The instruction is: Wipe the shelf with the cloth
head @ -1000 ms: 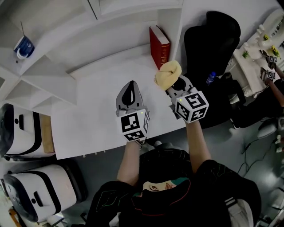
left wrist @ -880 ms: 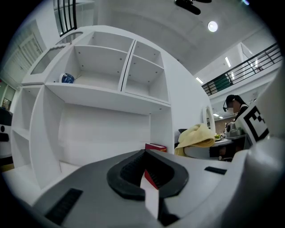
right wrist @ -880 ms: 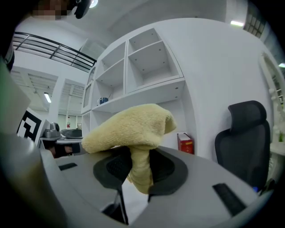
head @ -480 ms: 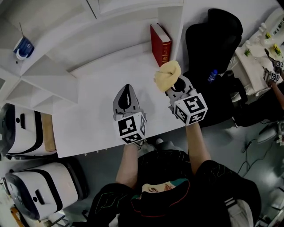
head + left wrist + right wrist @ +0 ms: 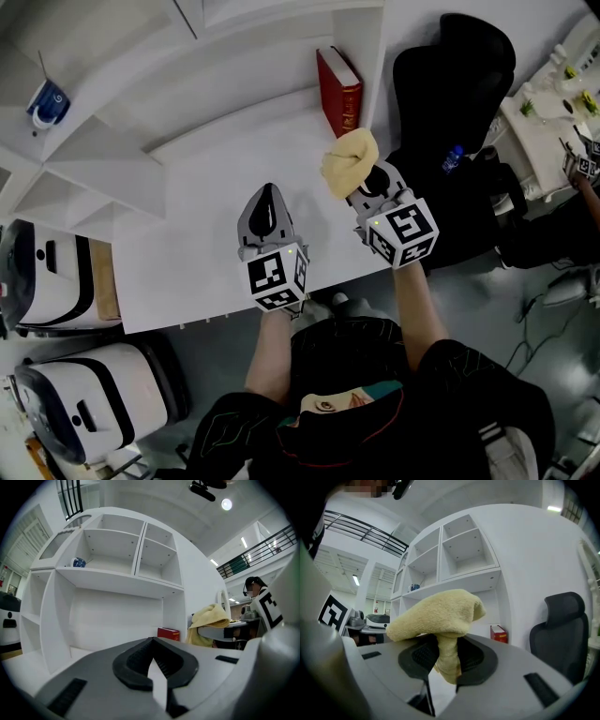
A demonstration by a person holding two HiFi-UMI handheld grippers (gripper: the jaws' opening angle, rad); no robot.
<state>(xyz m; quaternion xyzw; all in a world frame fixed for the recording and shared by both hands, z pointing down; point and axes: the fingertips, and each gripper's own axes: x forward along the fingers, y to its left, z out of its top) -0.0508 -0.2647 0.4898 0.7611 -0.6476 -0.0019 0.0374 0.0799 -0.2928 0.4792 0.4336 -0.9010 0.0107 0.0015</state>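
Yellow cloth looks soft and floppy, so the bunched-fold pinch in the right gripper should work; it's over the shelf, right end. Left gripper is clamped together on nothing.

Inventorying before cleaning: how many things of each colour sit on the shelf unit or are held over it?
Red: 1, book
Yellow: 1, cloth, clamped in the right gripper
Blue-and-white: 1, small container
Total: 3
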